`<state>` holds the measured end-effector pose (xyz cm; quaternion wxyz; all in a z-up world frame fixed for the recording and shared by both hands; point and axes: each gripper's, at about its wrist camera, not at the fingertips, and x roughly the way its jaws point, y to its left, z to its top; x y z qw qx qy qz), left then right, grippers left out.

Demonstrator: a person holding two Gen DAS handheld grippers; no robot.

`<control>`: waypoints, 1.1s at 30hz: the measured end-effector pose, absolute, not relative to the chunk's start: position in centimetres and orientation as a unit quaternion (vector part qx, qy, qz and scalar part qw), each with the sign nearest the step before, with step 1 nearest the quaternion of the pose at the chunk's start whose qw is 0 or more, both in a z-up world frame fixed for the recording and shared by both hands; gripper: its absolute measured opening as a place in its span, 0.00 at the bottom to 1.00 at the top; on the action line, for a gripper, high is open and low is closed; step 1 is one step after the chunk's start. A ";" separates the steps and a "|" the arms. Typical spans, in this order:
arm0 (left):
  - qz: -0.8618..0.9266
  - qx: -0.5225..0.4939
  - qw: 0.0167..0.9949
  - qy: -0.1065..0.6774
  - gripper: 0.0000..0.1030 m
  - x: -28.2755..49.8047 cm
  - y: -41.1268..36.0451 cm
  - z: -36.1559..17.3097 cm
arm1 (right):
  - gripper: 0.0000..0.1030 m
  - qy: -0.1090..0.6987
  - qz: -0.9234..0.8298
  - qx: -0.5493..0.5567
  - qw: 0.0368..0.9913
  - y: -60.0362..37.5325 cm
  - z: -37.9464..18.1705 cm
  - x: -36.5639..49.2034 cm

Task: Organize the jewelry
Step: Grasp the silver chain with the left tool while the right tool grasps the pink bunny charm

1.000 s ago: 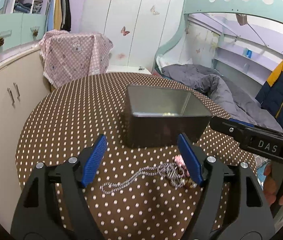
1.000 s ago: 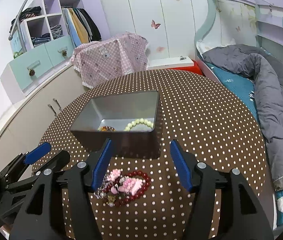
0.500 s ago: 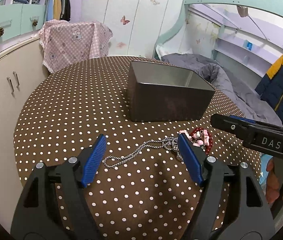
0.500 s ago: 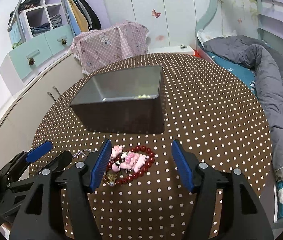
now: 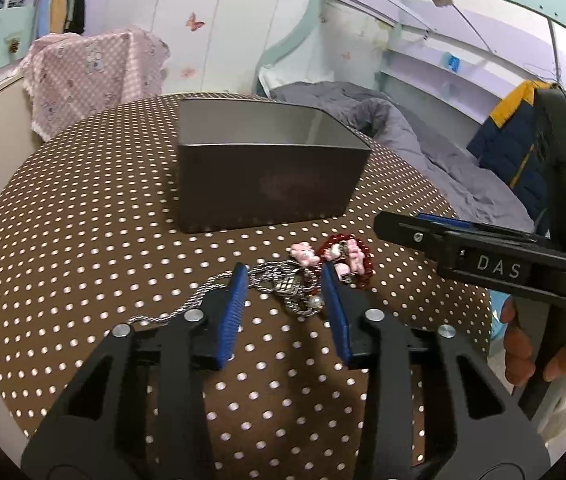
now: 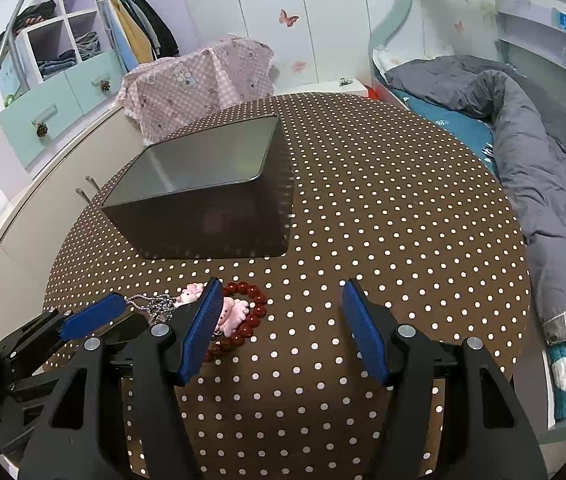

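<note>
A silver chain necklace lies bunched on the polka-dot table, its tail running left. My left gripper has its jaws partly closed around the bunch, low at the table. A red bead bracelet with pink charms lies just right of it, also in the right wrist view. A dark metal tin stands open behind; it shows too in the right wrist view. My right gripper is open and empty, to the right of the bracelet.
The round table's edge drops to a bed with a grey duvet on the right. A low cabinet runs along the left, with a pink checked cloth draped over something behind the table.
My left gripper has dropped lower, moved onto the chain's bunched end, and narrowed its jaws around it. My right gripper has shifted right, off the bracelet, and lowered.
</note>
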<state>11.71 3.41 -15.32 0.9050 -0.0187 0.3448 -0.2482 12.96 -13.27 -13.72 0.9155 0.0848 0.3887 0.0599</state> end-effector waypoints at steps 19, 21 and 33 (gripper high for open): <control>-0.258 -0.028 0.887 0.383 0.22 13.0 3.6 -16.2 | 0.57 0.389 0.078 0.086 0.914 -12.9 -13.5 13.2; -0.259 -0.041 0.886 0.383 0.22 13.2 4.1 -16.3 | 0.57 0.389 0.079 0.084 0.914 -12.7 -13.5 13.3; -0.216 -0.080 0.908 0.350 0.22 13.0 6.6 -15.1 | 0.57 0.386 0.114 0.067 0.913 -10.9 -12.9 13.4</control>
